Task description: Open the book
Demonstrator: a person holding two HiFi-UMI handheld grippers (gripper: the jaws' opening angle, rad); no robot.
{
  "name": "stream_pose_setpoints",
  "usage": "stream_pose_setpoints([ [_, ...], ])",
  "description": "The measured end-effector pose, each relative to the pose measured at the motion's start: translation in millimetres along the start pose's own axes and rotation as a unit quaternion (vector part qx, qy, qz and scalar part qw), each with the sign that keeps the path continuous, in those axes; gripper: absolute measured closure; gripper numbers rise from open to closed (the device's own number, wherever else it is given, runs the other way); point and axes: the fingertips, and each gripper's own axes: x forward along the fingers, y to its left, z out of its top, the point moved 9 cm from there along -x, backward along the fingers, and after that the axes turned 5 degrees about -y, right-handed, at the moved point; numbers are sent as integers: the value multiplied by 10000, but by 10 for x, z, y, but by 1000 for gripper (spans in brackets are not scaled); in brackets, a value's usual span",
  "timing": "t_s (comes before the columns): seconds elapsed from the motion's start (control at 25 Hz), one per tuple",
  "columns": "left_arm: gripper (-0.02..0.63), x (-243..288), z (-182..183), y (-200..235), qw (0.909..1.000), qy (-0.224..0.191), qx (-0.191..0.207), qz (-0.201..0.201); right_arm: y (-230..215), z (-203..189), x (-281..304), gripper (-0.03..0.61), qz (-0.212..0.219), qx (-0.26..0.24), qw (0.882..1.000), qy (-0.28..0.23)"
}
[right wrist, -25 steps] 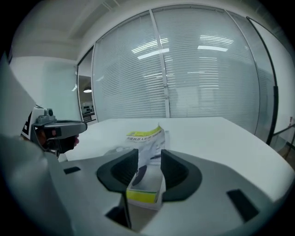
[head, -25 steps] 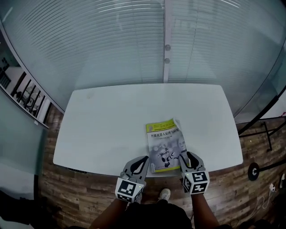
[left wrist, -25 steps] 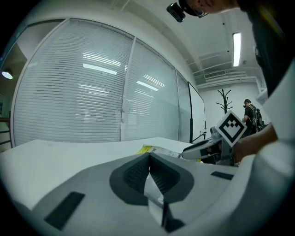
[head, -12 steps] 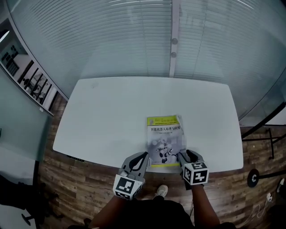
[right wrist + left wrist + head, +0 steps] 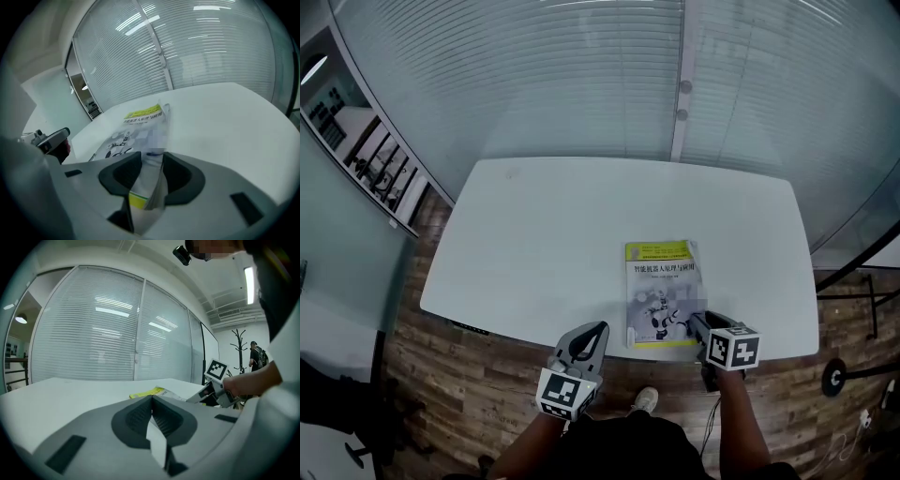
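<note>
The book (image 5: pixel 662 291) lay shut and flat on the counter (image 5: pixel 534 234), close to the near edge and right of the middle, its long axis running away from the person and its page edges to the right. Its near right corner sat between the fingers of the right gripper (image 5: pixel 697 326), which had just been closing yet, by my judgement, stood apart without clamping it. The left gripper (image 5: pixel 585 339) hung near the book's near left corner, not touching, fingers clenched on nothing. One book, one counter, two grippers
</note>
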Motion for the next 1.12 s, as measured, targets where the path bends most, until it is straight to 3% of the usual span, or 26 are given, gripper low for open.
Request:
stream_pose_setpoints([
  [0.16, 600, -106, -67, 38, 10000, 50, -74, -15, -9, -43, -36, 437, -205, 116, 9996, -143],
  [0.36, 600, -201, -10, 122, 10000, 32, -24, -36, -28, -36, -111, 513, -458, 279, 9971, -534],
  [0.68, 600, -391, -77, 238, 9999, 67, -76, 93, 163, 11, -200, 543, -772, -185, 9931, -865],
  [0.96, 600, -404, -83, 182, 9999, 62, -95, -72, 275, 43, -254, 546, -920, -503, 9893, -1014],
  [1.12, 600, -434, -66, 251, 9998, 77, -144, 103, 374, 107, -294, 548, -1032, -820, 9844, -1167],
])
